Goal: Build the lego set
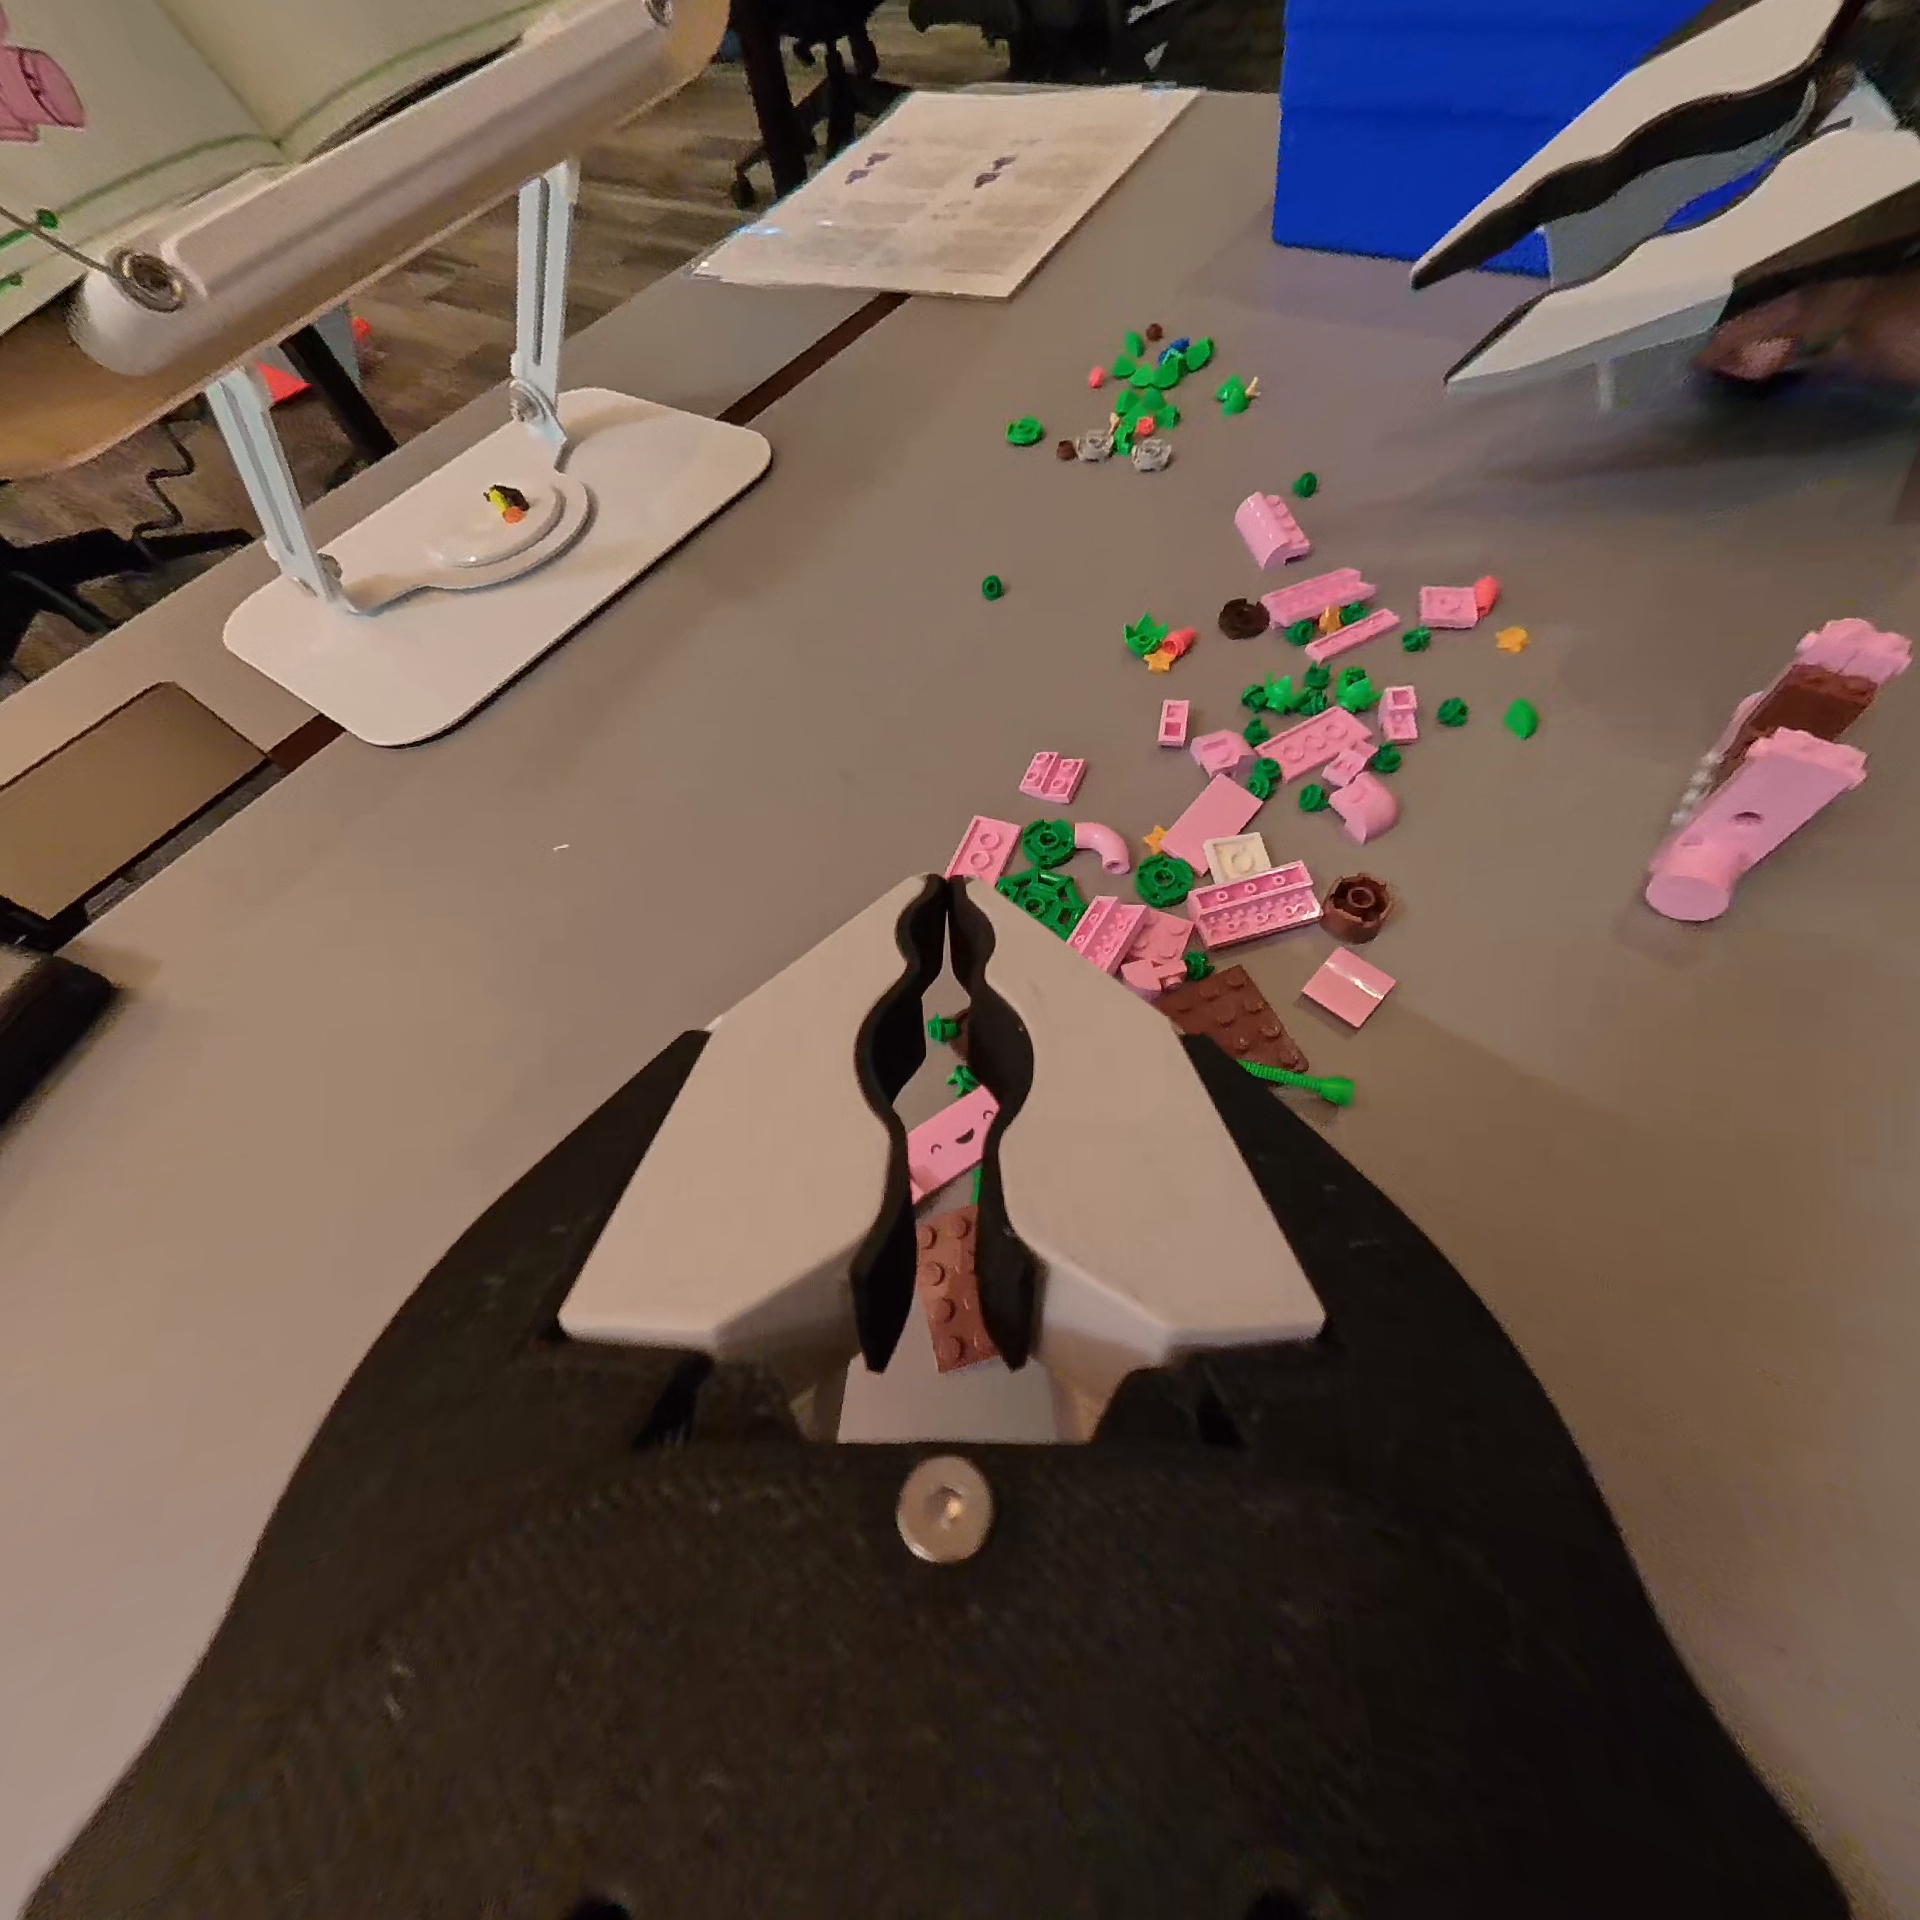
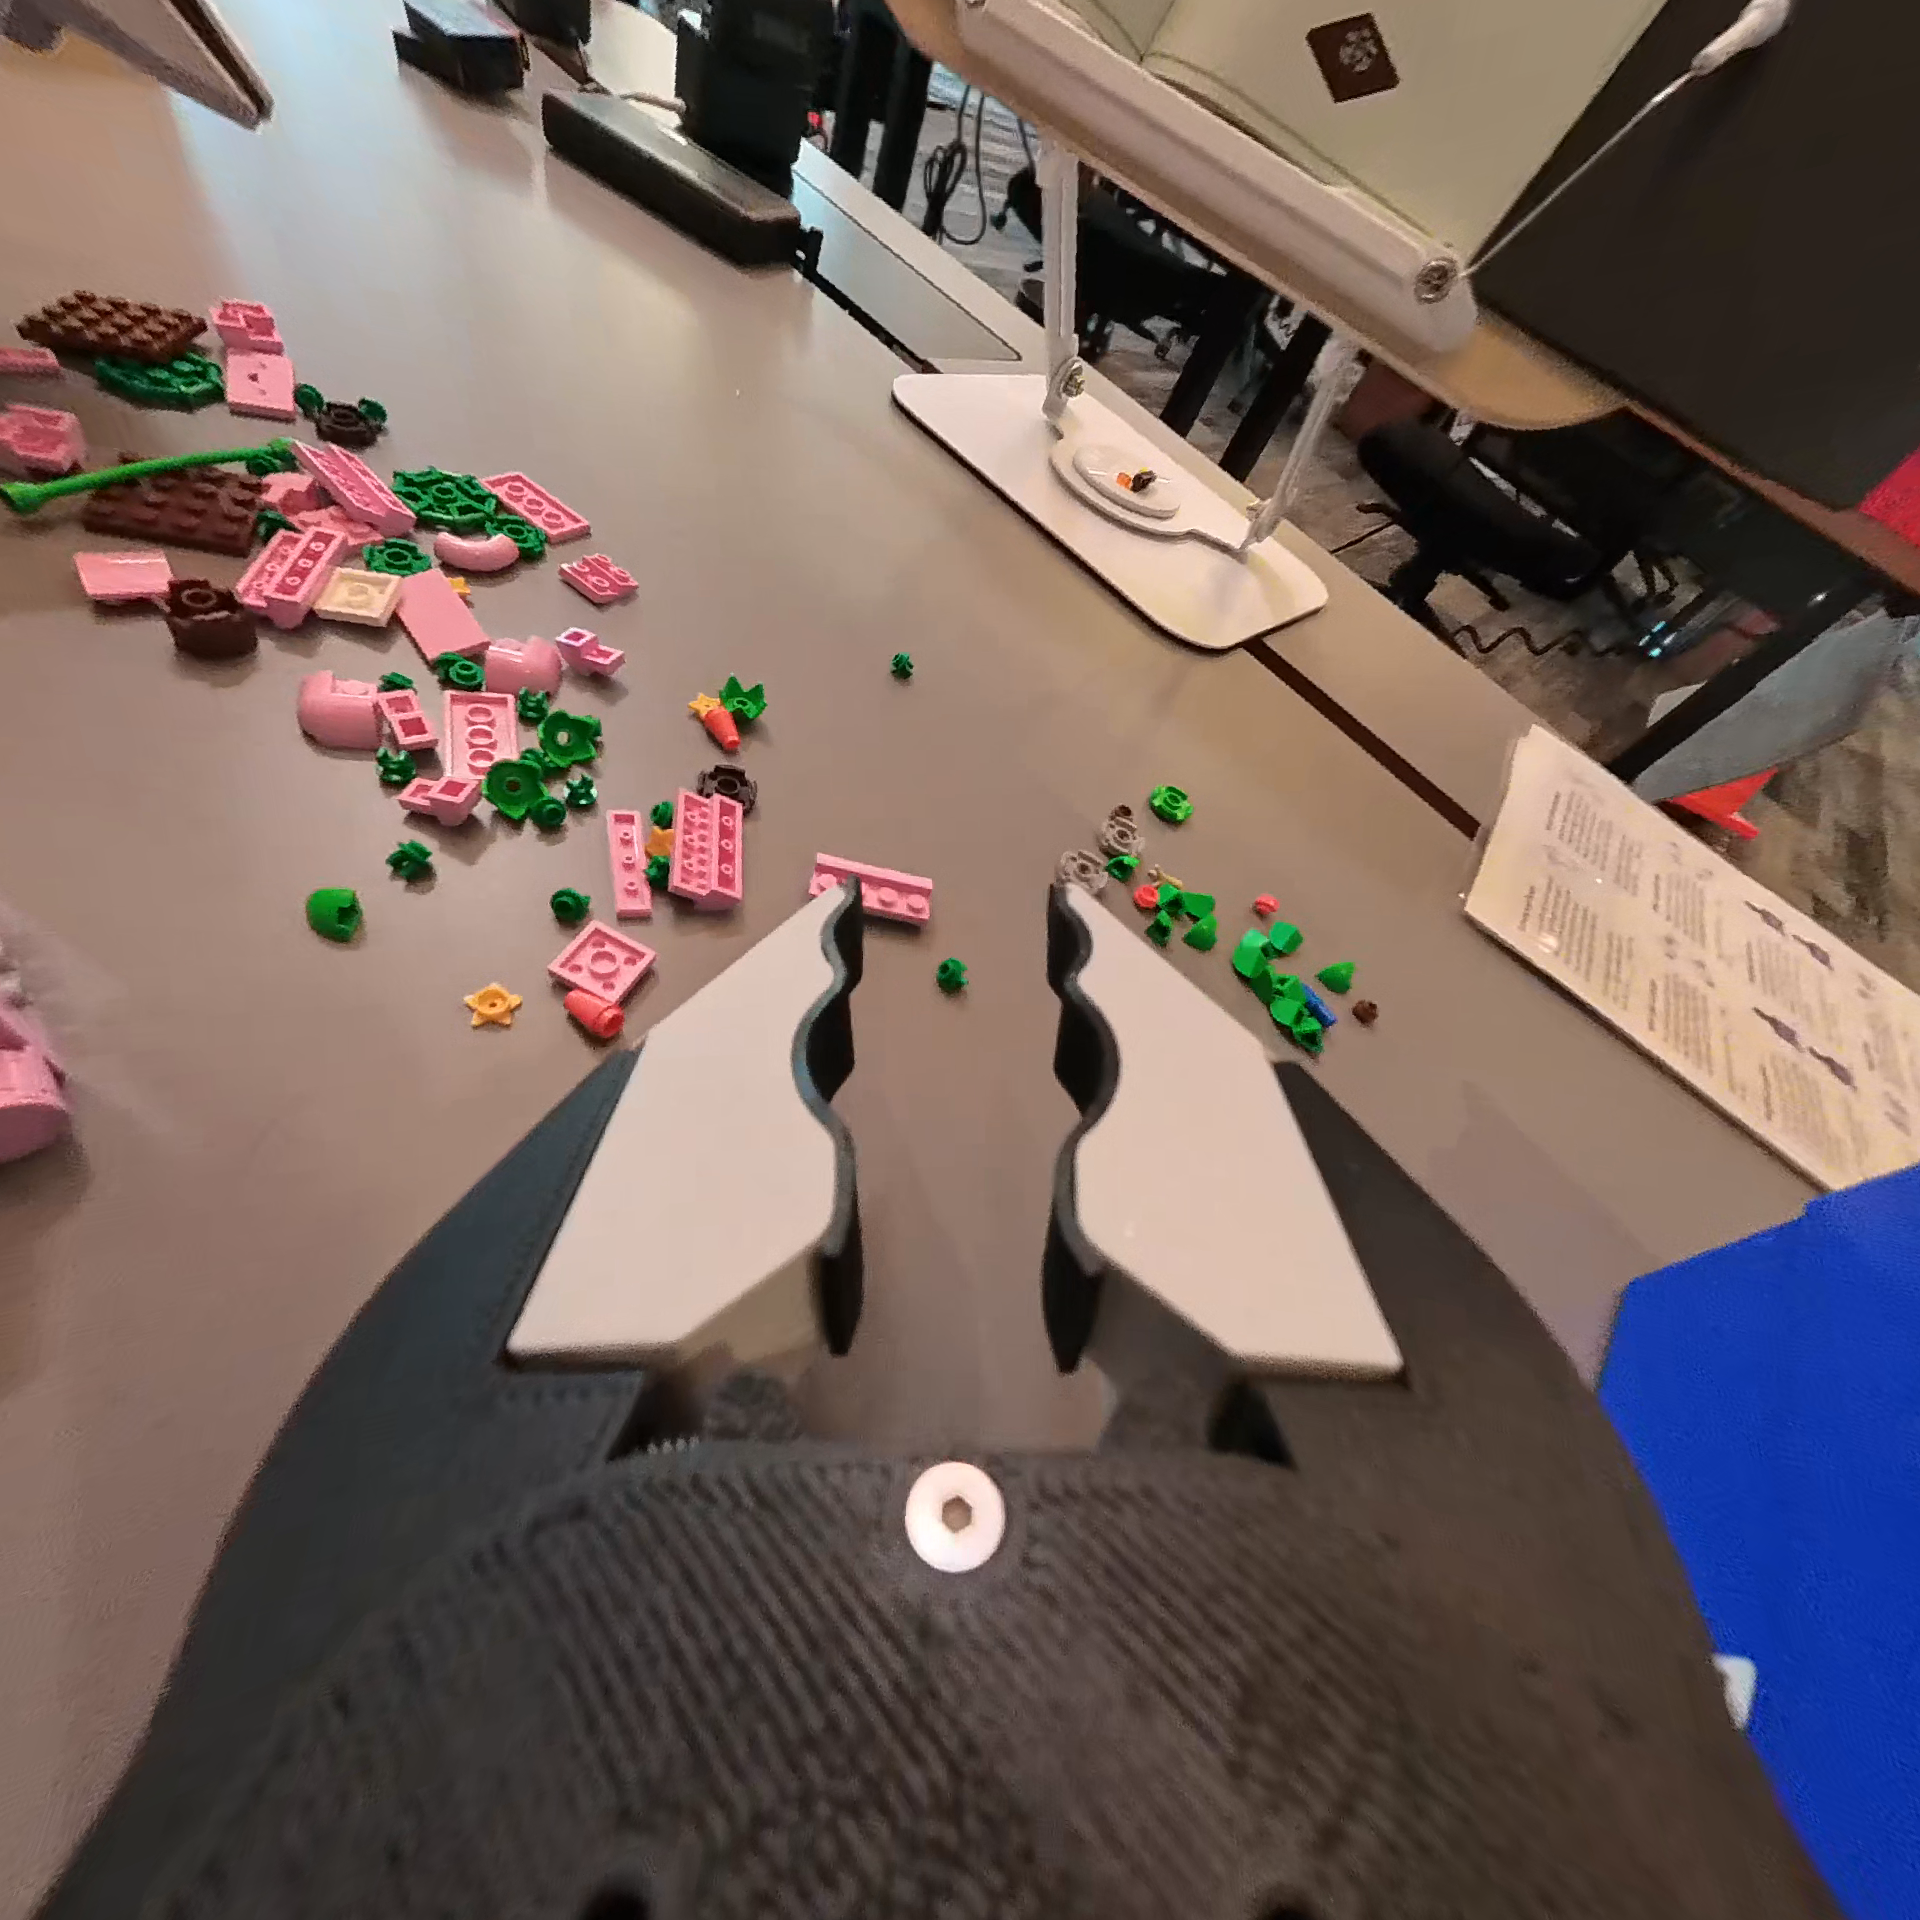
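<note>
Loose pink, green and brown lego pieces (image 1: 1278, 748) lie scattered over the grey table (image 1: 623, 935). A partly built pink and brown model (image 1: 1766, 769) lies on its side at the right. My left gripper (image 1: 948, 888) is shut with its tips touching and nothing visible between them, just above the near end of the pile. A pink face tile (image 1: 951, 1138) and a brown plate (image 1: 951, 1288) show on the table through the gap behind the tips. My right gripper (image 2: 954, 914) is open and empty, low over the table. A small green stud (image 2: 951, 975) lies between its fingers and a pink plate (image 2: 873, 888) lies by its left fingertip (image 2: 847, 909).
A white stand (image 1: 499, 561) holding a screen sits at the table's far edge; it also shows in the right wrist view (image 2: 1122, 499). A printed instruction sheet (image 1: 956, 187) and a blue box (image 1: 1455, 125) lie beyond the pieces. A small heap of green bits (image 2: 1268, 966) is right of my right gripper. One gripper's finger ends stand about 25 cm off the other's. The pink face tile (image 1: 951, 1138) is about 8 cm from my left fingertips and 30 cm from my right. My right wrist view (image 2: 258, 371) looks at it from another angle.
</note>
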`<state>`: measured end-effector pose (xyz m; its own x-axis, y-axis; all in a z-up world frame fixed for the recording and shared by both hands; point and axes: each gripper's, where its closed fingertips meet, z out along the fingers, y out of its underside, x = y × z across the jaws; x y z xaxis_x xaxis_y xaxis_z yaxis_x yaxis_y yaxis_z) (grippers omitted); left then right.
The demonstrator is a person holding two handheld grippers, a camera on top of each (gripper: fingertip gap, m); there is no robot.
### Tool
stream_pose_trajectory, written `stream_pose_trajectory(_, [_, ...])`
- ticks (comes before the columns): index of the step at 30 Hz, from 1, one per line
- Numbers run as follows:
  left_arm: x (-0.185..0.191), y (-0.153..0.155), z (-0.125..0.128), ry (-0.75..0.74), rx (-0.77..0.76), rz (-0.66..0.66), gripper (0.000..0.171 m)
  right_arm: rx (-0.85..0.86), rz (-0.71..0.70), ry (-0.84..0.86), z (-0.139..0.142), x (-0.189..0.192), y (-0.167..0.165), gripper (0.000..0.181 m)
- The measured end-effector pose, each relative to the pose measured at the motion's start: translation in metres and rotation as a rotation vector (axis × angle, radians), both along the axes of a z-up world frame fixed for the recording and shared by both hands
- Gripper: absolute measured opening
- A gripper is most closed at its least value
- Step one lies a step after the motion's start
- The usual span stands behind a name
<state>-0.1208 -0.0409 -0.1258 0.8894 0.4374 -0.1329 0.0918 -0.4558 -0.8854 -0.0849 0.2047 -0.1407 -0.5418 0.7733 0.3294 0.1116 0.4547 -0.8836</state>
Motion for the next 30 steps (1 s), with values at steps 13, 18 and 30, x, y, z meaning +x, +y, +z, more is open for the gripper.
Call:
stream_pose_trajectory(13, [0.014, 0.019, 0.014, -0.034, 0.191, -0.083, 0.0, -0.022, 0.068, -0.081, -0.008, 0.007, -0.01, 0.034])
stream_pose_trajectory(18, [0.02, 0.028, 0.012, -0.023, 0.201, -0.12, 0.0, -0.073, 0.157, -0.156, -0.011, 0.018, -0.024, 0.033])
stream_pose_trajectory(30, [0.012, 0.024, 0.006, -0.083, 0.244, -0.097, 0.0, 0.095, 0.214, -0.24, -0.038, 0.029, -0.039, 0.039])
